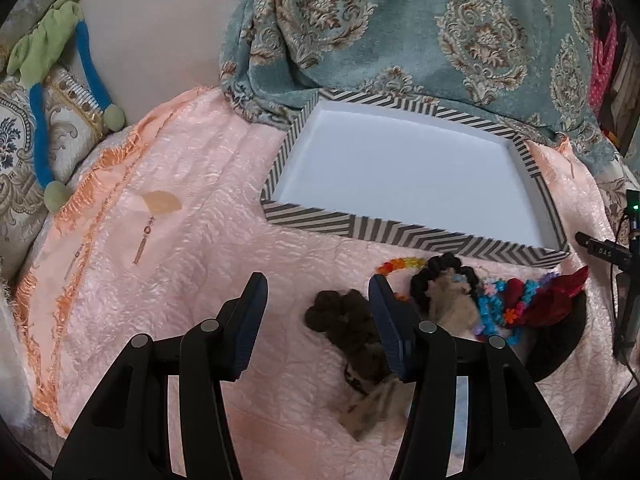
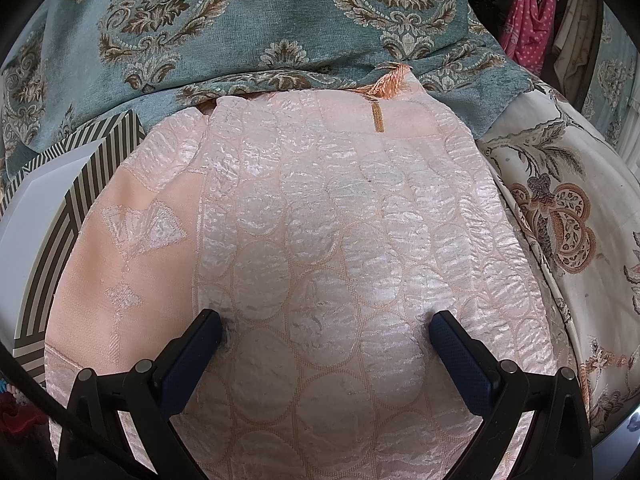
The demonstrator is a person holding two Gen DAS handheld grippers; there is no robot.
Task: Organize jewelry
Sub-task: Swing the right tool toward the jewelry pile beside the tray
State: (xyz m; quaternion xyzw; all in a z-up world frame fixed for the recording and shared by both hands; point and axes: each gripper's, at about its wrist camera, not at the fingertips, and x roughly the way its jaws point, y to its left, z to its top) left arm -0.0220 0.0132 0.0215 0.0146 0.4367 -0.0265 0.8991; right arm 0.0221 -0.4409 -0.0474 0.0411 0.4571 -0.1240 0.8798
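While the white-floored cardboard tray with the grey-and-cream striped rim [image 1: 408, 238] lies empty on the peach quilted bedspread [image 1: 192, 240], the sorting looks to me barely begun. The left gripper [image 1: 318, 292] hovers with jaws apart over a dark brown fabric scrunchie [image 1: 340, 312], apparently lining up a first pick; next it would need to drop, close on that soft bunch and carry it up to the tray just beyond. The right gripper [image 2: 326, 322] rests wide open on bare bedspread, holding nothing. I count one tray, one brown scrunchie, one black scrunchie [image 1: 444, 276], one dark red scrunchie [image 1: 556, 296], an orange-and-yellow bead bracelet [image 1: 400, 266] and a blue bead bracelet [image 1: 490, 312], though the tangled pile may hide more.
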